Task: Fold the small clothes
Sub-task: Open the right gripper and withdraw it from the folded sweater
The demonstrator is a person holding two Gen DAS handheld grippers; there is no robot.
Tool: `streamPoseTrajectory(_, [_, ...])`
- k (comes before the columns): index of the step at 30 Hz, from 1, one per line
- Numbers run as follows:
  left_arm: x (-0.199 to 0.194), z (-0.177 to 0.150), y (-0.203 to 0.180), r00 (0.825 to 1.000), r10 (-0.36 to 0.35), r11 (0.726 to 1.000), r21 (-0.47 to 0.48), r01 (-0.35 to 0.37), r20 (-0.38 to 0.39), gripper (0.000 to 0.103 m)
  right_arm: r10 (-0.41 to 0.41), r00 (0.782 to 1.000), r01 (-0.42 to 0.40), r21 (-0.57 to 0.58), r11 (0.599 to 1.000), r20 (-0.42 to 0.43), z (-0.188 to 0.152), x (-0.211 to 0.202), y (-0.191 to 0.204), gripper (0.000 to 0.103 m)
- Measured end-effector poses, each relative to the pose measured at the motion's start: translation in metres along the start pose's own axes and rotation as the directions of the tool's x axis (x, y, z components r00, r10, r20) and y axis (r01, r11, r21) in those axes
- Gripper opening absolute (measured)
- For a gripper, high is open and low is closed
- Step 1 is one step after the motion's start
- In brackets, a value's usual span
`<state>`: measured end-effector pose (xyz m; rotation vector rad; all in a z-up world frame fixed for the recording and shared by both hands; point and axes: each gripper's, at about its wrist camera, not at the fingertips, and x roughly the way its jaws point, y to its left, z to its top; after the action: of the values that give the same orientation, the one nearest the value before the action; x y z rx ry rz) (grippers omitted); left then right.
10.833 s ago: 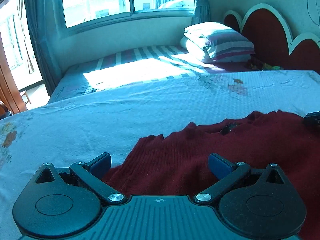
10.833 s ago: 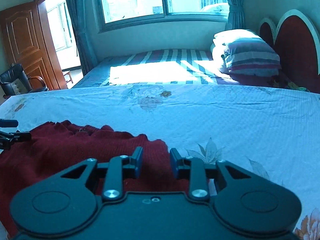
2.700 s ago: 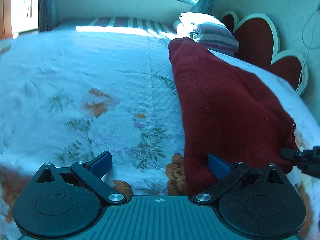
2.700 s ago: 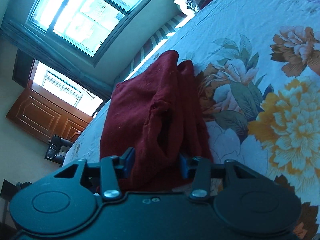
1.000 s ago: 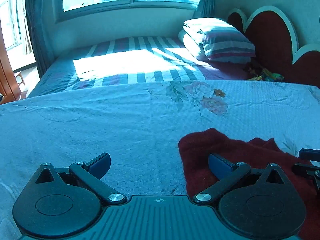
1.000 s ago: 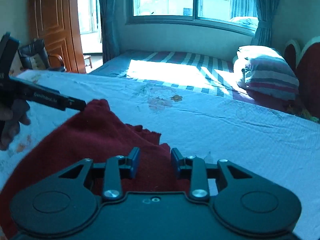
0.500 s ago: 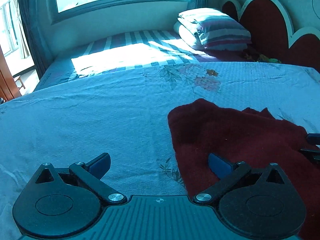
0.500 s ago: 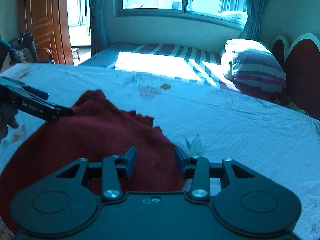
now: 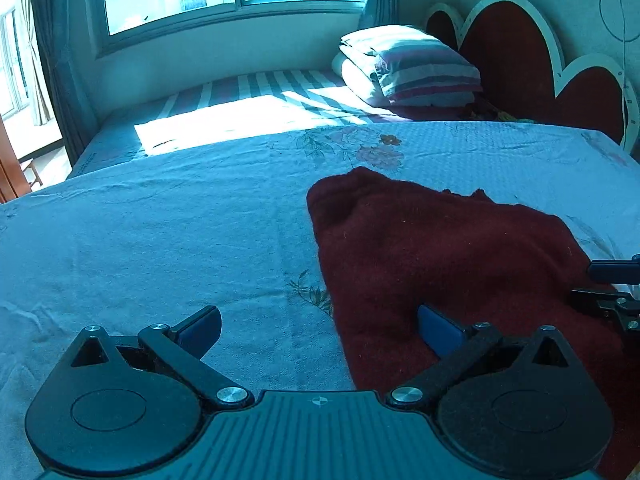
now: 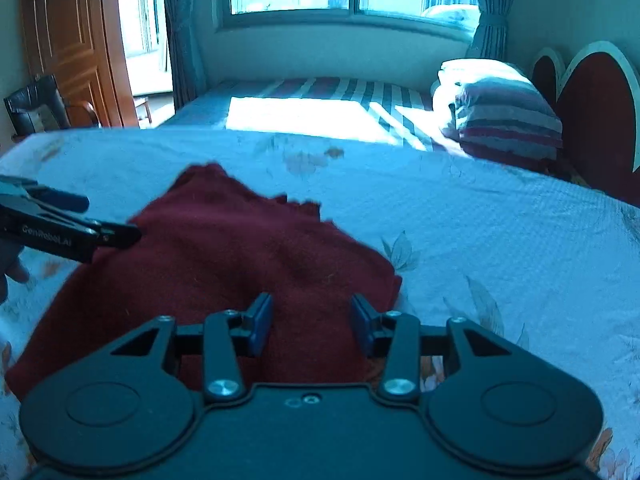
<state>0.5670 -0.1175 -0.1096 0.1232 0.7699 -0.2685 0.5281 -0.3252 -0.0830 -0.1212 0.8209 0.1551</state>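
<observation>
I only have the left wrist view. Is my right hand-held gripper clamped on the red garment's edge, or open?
Observer: Open. The right hand-held gripper has its jaws apart, with nothing pinched between them.
Operator: Where's the garment's near right corner?
Observer: The red garment ends just beyond the right-side finger, lying flat on the floral bedspread.
Operator: And my left one, seen from there?
Observer: The left hand-held gripper is open too, with one fingertip at the garment's left edge.
</observation>
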Motion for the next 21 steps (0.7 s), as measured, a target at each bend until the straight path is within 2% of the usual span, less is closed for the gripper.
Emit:
streamPoseTrajectory(2, [-0.009,0.008,0.003,1.0,0.007,1.0,-0.009,-0.007,-0.024,0.103,-0.01,0.999,0.009,0.01,1.0,0.031,-0.003,-0.001,0.0,0.044])
streamPoseTrajectory(4, [-0.032,0.009,0.006,1.0,-0.006,1.0,-0.022,0.007,0.023,0.103,-0.005,1.0,0.004,0.053,0.999,0.021,0.002,-0.012,-0.002,0.041])
streamPoseTrajectory(6, [-0.049,0.001,0.009,0.999,-0.032,0.999,-0.04,0.034,0.031,0.103,0.003,0.996,-0.006,0.027,1.0,0.088,0.001,-0.038,0.003,0.044])
streamPoseTrajectory(7, [-0.05,-0.007,0.005,0.999,-0.039,0.999,-0.023,0.04,0.008,0.103,0.012,0.993,-0.013,0.011,1.0,0.114,-0.002,-0.049,0.007,0.045])
streamPoseTrajectory(9, [-0.039,-0.025,-0.006,0.999,-0.042,0.999,0.017,0.043,-0.035,0.103,0.03,0.996,-0.028,-0.02,0.999,0.088,-0.012,-0.048,0.013,0.045])
streamPoseTrajectory(10, [-0.037,-0.03,-0.007,0.999,-0.048,0.999,-0.006,0.048,-0.025,0.103,0.012,1.0,-0.011,-0.046,0.999,0.023,-0.018,-0.035,0.017,0.047])
streamPoseTrajectory(12, [-0.04,-0.025,-0.008,0.998,-0.036,0.999,-0.024,0.035,-0.044,0.103,0.011,0.999,-0.01,-0.029,1.0,0.03,-0.029,-0.023,0.015,0.048])
streamPoseTrajectory(14, [-0.06,-0.022,-0.011,1.0,-0.015,1.0,-0.01,0.014,-0.014,0.103,0.03,1.0,-0.03,0.01,0.999,0.003,-0.022,-0.028,0.008,0.046])
streamPoseTrajectory(15, [-0.068,-0.026,-0.013,1.0,-0.016,1.0,0.0,0.016,-0.003,0.103,0.04,0.999,-0.04,0.017,0.999,0.017,-0.019,-0.039,0.007,0.043])
streamPoseTrajectory(17, [-0.062,-0.043,-0.023,0.996,0.058,0.996,0.075,-0.054,-0.062,0.103,0.055,0.996,-0.055,0.001,0.998,0.074,-0.023,-0.06,0.008,0.046])
streamPoseTrajectory(18, [-0.055,-0.052,-0.026,0.994,0.071,0.994,0.089,-0.064,-0.087,0.103,0.072,0.995,-0.071,-0.008,0.997,0.068,-0.028,-0.061,0.009,0.047])
streamPoseTrajectory(20, [-0.059,-0.061,-0.022,0.995,0.047,0.999,0.025,-0.045,-0.088,0.103,0.034,0.999,-0.037,-0.081,0.996,-0.039,-0.045,-0.035,0.016,0.058])
streamPoseTrajectory(21, [-0.066,-0.061,-0.021,0.995,0.045,0.999,0.012,-0.044,-0.087,0.103,0.018,1.0,-0.018,-0.118,0.993,-0.003,-0.051,-0.036,0.02,0.058])
